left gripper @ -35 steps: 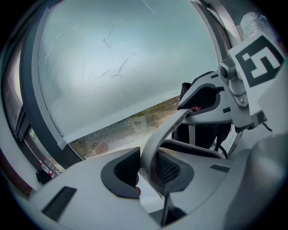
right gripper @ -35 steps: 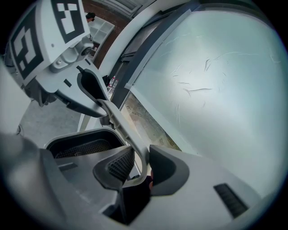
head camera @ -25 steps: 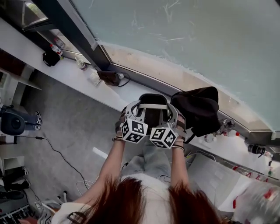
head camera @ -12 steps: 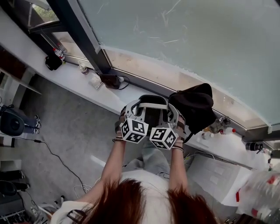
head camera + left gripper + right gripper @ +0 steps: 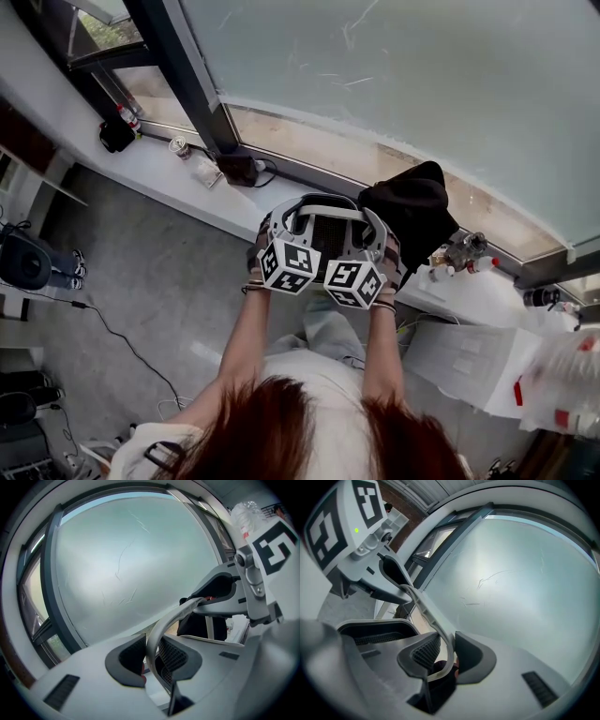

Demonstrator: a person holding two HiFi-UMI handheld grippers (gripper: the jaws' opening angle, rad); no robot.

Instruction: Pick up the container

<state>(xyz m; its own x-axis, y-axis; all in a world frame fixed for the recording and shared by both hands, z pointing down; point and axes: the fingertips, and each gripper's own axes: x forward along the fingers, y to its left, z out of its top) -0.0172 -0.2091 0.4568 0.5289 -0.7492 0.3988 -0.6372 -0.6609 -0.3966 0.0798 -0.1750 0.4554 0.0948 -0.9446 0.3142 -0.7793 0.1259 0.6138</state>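
Lifting the container (image 5: 325, 234) called for level, evenly matched hands. The left claw (image 5: 153, 658) and the right claw (image 5: 446, 656) each clamped its white rim.

frosted window (image 5: 422, 84), white sill (image 5: 161, 174), grey floor (image 5: 150, 277)

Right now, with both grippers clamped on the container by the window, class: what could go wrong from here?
1. The left gripper and right gripper each pinch only the thin white rim of the container. The rim might flex or slip, tipping the container.
2. In the head view, the black bag lies close beside the right gripper, so a sideways move could snag it.
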